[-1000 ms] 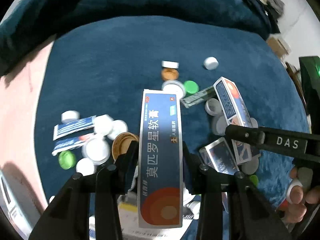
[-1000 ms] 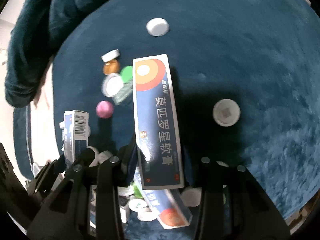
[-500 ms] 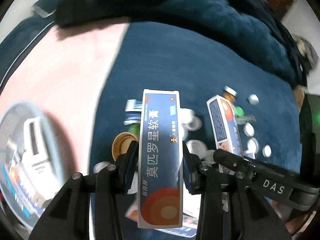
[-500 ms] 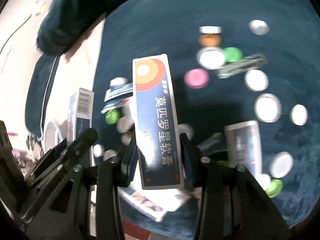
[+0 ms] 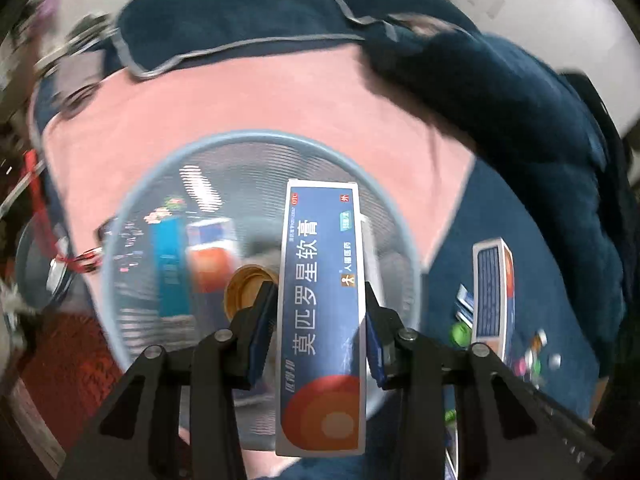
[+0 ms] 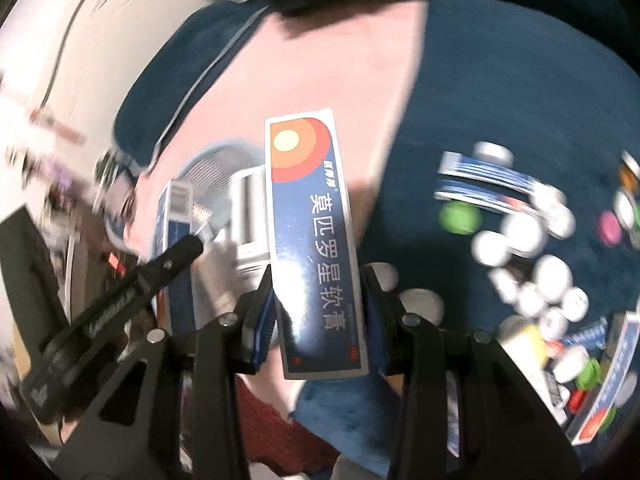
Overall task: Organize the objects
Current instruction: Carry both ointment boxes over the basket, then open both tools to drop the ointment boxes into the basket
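Two claws, left (image 5: pixel 320 312) and right (image 6: pixel 318 296), each clamp one blue box (image 5: pixel 322 300) (image 6: pixel 316 240).

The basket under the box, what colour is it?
Light blue mesh basket, clearest in the left wrist view.

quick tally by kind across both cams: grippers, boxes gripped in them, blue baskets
grippers: 2, left gripper and right gripper
gripped boxes: 2, left box and right box
blue baskets: 1, basket
total: 5
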Action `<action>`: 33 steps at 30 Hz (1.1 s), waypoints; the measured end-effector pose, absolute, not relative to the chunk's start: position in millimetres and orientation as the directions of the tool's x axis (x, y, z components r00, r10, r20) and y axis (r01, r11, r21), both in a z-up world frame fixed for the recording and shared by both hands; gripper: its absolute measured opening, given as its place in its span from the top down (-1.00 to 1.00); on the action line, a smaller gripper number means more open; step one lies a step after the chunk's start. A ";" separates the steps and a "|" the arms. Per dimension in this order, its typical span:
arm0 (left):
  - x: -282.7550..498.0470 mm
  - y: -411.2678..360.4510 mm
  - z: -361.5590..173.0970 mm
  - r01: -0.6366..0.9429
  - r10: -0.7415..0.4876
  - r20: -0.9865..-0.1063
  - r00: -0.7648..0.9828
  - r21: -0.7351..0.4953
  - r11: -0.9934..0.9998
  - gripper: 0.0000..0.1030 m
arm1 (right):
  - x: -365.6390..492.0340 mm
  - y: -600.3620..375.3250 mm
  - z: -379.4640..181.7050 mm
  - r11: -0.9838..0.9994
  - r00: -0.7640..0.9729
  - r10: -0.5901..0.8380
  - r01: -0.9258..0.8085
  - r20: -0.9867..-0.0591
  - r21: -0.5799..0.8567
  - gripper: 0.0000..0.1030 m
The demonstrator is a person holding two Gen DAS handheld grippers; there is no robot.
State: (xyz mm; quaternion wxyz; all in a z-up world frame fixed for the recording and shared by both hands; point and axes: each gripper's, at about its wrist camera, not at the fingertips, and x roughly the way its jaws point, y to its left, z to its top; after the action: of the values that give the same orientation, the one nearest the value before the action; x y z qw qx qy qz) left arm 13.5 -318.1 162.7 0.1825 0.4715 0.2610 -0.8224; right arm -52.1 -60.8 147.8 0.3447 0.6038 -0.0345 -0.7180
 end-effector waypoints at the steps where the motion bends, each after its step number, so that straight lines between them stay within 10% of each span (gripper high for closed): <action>1: 19.4 -328.4 161.1 0.568 -0.066 -0.870 -0.488 -0.259 -0.782 0.20 | -46.5 -73.2 148.3 -0.745 -0.017 -0.536 0.479 -0.844 0.464 0.23; 11: 37.6 -357.9 140.7 0.632 -0.041 -0.876 -0.481 -0.314 -0.709 0.20 | -32.9 -142.0 138.3 -0.659 0.085 -0.545 0.573 -0.834 0.488 0.19; 16: 46.8 -363.0 135.7 0.664 -0.073 -0.887 -0.456 -0.284 -0.692 -0.76 | -41.7 -130.4 131.3 -0.690 0.081 -0.517 0.549 -0.852 0.471 -0.32; 25: 46.2 -345.1 137.2 0.664 -0.173 -0.907 -0.385 -0.142 -0.734 -0.90 | -43.5 -90.6 137.2 -0.755 -0.007 -0.444 0.541 -0.896 0.370 -0.96; 33: 46.5 -317.0 140.2 0.650 -0.260 -0.901 -0.348 -0.032 -0.759 -0.94 | -26.5 -81.0 140.9 -0.737 -0.029 -0.427 0.590 -0.904 0.330 -1.00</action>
State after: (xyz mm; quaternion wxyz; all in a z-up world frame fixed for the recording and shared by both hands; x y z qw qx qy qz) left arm 46.5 -317.0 140.2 0.2855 0.4946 0.1971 -0.7969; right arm -26.5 -81.0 140.9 0.3560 0.5988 0.0677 -0.7142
